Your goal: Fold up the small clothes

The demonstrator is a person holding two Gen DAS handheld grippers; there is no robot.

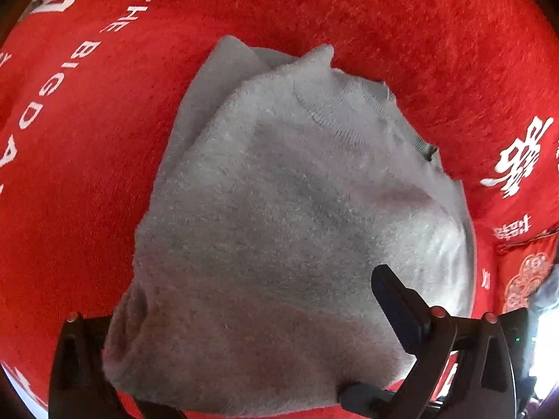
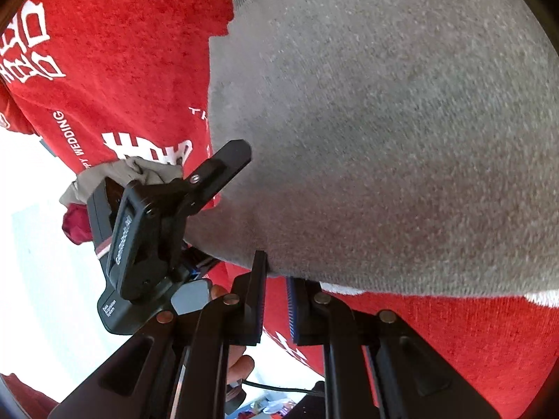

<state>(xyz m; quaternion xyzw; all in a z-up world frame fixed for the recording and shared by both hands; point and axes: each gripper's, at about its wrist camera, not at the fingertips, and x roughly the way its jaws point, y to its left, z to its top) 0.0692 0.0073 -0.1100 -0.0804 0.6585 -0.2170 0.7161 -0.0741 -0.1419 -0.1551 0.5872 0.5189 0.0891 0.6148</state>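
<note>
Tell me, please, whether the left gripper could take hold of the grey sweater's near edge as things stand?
Probably yes: the left gripper stands open right over the grey sweater, with nothing lying between them.

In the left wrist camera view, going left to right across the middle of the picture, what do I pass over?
White lettering on the red blanket → grey knit garment → white Chinese characters printed on the blanket.
</note>
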